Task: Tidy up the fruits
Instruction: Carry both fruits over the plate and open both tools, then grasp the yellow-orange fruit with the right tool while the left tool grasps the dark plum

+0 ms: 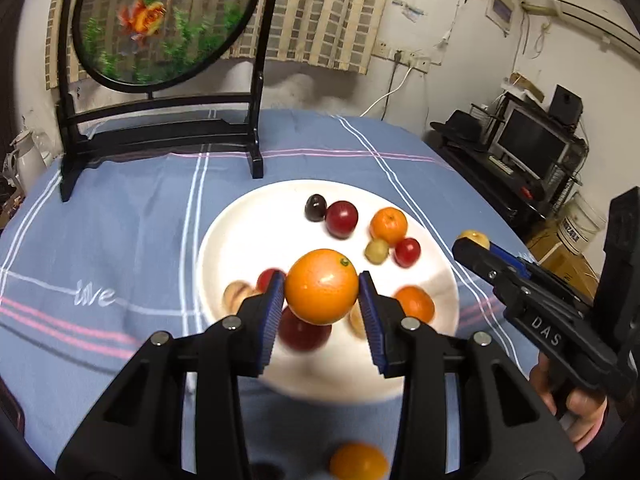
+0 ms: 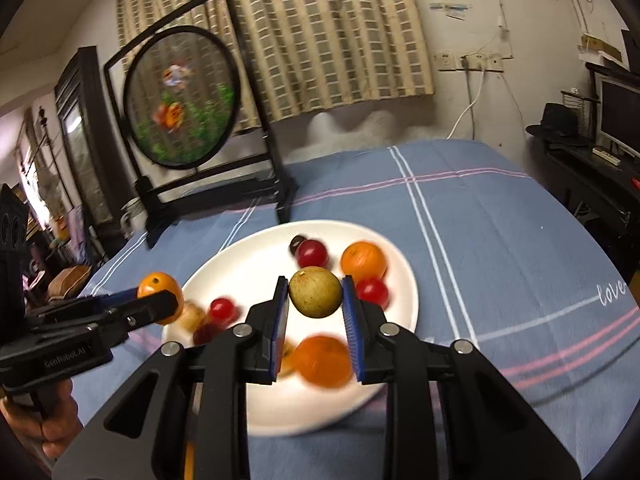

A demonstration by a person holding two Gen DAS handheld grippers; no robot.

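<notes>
My left gripper [image 1: 322,286] is shut on a large orange [image 1: 321,286], held above the white plate [image 1: 240,236]. My right gripper [image 2: 315,292] is shut on a yellow-green round fruit [image 2: 315,292], also above the plate [image 2: 240,264]. Several fruits lie on the plate: a dark plum [image 1: 315,207], a red fruit [image 1: 341,219], a tangerine [image 1: 388,225], a small green fruit [image 1: 377,251] and a small red one [image 1: 407,252]. In the left wrist view the right gripper [image 1: 474,242] comes in from the right; in the right wrist view the left gripper [image 2: 160,296] shows at the left with its orange.
A blue striped cloth [image 1: 120,240] covers the table. A black-framed round ornament screen [image 1: 160,80] stands at the back left. Another orange [image 1: 358,460] lies off the plate near the front edge. A dark stand with a monitor [image 1: 528,144] is off to the right.
</notes>
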